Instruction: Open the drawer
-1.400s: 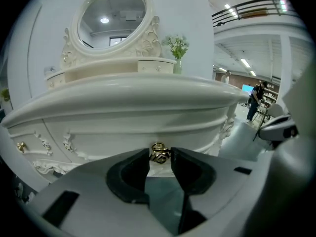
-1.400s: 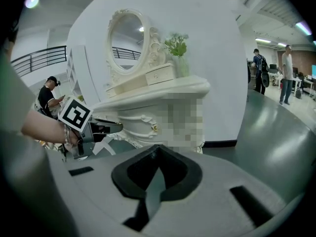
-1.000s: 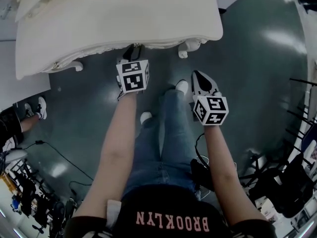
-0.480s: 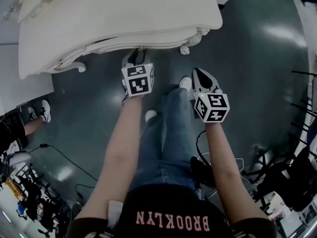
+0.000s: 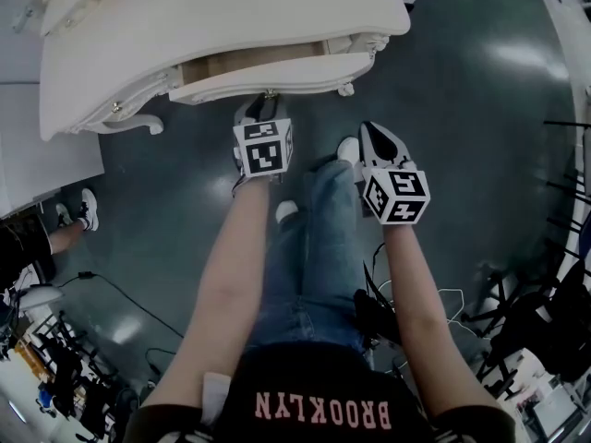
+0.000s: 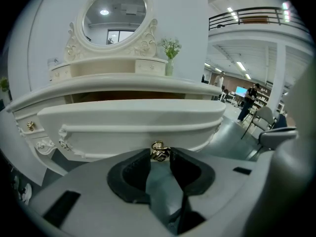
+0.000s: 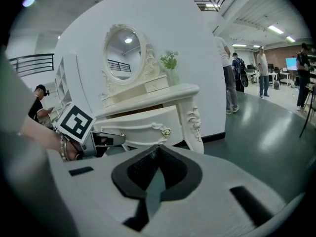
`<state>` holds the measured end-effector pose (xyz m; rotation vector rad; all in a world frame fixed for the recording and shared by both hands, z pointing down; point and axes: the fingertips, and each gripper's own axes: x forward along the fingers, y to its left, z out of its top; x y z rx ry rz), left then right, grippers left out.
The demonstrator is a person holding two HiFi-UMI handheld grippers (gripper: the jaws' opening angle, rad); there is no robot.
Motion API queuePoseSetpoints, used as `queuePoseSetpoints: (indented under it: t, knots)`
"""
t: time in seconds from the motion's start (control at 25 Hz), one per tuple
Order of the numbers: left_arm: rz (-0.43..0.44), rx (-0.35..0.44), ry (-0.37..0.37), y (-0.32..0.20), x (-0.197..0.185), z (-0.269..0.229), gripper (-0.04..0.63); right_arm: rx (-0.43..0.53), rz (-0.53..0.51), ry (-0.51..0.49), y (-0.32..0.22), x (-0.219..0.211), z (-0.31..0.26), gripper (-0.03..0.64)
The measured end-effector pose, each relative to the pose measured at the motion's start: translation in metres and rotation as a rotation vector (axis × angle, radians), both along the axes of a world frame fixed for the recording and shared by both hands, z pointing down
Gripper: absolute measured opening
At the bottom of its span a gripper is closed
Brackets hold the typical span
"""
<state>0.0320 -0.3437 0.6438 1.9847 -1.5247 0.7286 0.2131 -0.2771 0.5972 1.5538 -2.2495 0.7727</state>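
EDITOR: What filled the left of the frame?

PHOTOGRAPHER: A cream dressing table [image 5: 212, 17], seen from above, its carved tabletop spread across the upper left. In the left gripper view an oval mirror [image 6: 115, 11] rose behind it. A small vase of flowers [image 6: 170, 59] stood just to the mirror's right.

EDITOR: And the drawer?

PHOTOGRAPHER: The drawer [image 5: 277, 72] sat under the middle of the tabletop and stood partly out. A strip of its brown wooden inside showed between the curved front and the top.

EDITOR: What had hold of it?

PHOTOGRAPHER: The left tool [image 5: 259, 107]. Its two dark jaws were closed on the brass pull [image 6: 158, 151] at the bottom centre of the drawer front. The pull was pinched between their tips.

EDITOR: And further right?

PHOTOGRAPHER: The right tool [image 7: 157, 147] hung well apart from the drawer, over the person's jeans [image 5: 314, 247] and the dark glossy floor [image 5: 462, 155]. Its jaws were brought together with nothing between them.
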Motion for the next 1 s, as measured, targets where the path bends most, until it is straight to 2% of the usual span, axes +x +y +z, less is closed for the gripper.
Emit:
queuePoseSetpoints:
  t: [1.0]
  knots:
    - [0.105,-0.034,0.008,0.093,0.011,0.003,0.115,0.051,0.088,-0.013,0.082,-0.011,-0.016,-0.004]
